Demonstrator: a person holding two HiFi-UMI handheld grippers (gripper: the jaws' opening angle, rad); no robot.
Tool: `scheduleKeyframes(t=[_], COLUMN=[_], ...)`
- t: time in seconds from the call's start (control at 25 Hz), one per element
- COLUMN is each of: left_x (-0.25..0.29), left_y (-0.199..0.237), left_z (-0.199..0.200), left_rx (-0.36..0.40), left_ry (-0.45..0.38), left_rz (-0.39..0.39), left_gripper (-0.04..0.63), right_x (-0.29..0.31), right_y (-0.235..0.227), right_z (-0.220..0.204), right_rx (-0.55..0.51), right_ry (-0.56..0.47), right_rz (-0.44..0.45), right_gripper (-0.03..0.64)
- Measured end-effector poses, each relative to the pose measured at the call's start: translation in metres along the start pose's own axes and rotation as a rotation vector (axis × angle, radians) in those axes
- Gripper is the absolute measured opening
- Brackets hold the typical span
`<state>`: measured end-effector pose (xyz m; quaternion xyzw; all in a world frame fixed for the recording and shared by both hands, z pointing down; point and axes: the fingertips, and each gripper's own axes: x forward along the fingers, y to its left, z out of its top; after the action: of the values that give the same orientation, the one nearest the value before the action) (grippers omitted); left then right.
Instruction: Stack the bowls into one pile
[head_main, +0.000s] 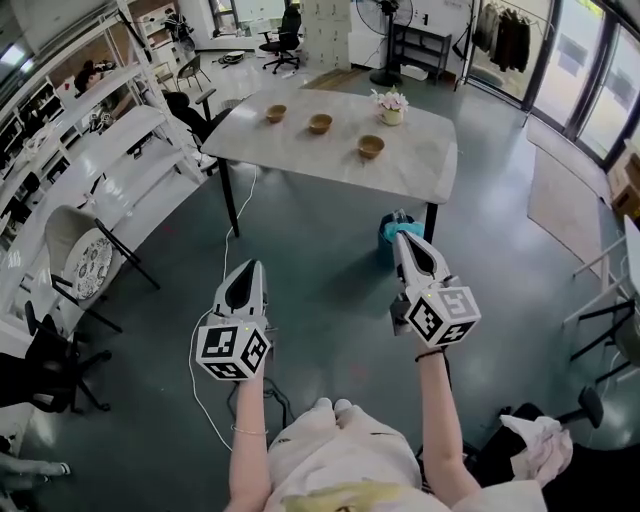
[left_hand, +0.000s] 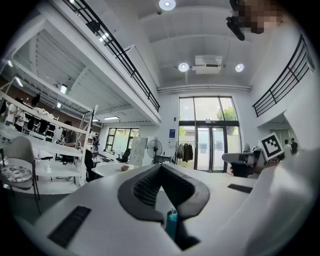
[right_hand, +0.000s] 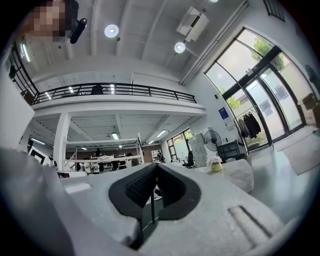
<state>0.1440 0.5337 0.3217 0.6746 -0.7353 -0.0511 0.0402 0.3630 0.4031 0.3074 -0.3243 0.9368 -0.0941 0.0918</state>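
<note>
Three brown bowls stand apart on the pale marble table (head_main: 300, 158) far ahead: one at the left (head_main: 276, 113), one in the middle (head_main: 320, 123), one at the right (head_main: 371, 146). Both grippers hang over the floor close to my body, well short of the table. My left gripper (head_main: 248, 266) is shut and holds nothing; in its own view the tips (left_hand: 160, 166) meet, and one bowl (left_hand: 124, 168) shows far off. The right gripper (head_main: 400, 238) is also shut and empty, its tips (right_hand: 156, 166) pressed together.
A small pot of flowers (head_main: 391, 104) sits at the table's far right corner. A teal bin (head_main: 390, 232) stands under the table's near edge. A white chair (head_main: 82, 262) and shelving (head_main: 95, 150) line the left; a white cable (head_main: 238, 215) trails across the floor.
</note>
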Motion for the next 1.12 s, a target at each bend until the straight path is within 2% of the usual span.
scheduleKeyframes(t=[0.48,0.8,1.12], left_x=[0.054,0.129,0.217], left_y=[0.01,0.045,0.08], left_z=[-0.02,-0.023,-0.022], left_rx=[-0.025,-0.029,-0.039], left_ry=[0.042,0.056,0.077], left_rz=[0.001,-0.03,-0.073], left_gripper=[0.0,0.0,0.0], right_x=[0.047,0.115,0.188], right_y=[-0.033,-0.069,-0.106], right_z=[-0.022,-0.037,-0.045], right_rx=[0.009,0.034,0.047], right_ry=[0.06,0.069,0.084], right_rz=[0.001,-0.045,-0.097], right_gripper=[0.04,0.08,0.092])
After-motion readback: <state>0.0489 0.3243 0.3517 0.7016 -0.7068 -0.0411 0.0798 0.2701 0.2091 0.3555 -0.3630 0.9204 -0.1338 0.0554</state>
